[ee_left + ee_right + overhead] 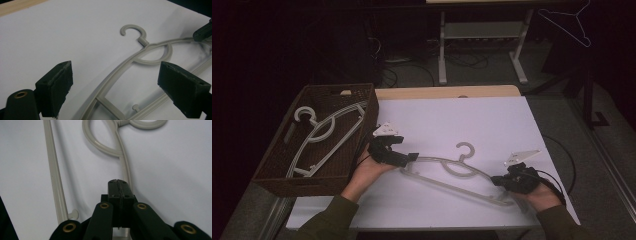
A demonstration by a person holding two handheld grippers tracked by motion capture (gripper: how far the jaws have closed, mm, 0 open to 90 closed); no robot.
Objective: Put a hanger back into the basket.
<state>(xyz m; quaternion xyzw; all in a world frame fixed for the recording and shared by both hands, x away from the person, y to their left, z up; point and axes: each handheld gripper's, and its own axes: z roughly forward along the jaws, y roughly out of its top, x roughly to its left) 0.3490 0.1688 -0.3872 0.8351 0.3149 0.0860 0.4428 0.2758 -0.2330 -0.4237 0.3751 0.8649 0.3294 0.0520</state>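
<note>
Straddling the hanger (110, 82), left gripper (115, 82) gapes wide; right gripper (117, 185) pinches its arm.

Brown wicker basket (367, 107) holding pale hangers (324, 131), white tabletop (447, 120)

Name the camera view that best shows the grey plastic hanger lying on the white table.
The high view: the whole grey plastic hanger shows, hook to bar. The left gripper view gives its hook and one shoulder; the right gripper view, part of an arm and bar.
</note>
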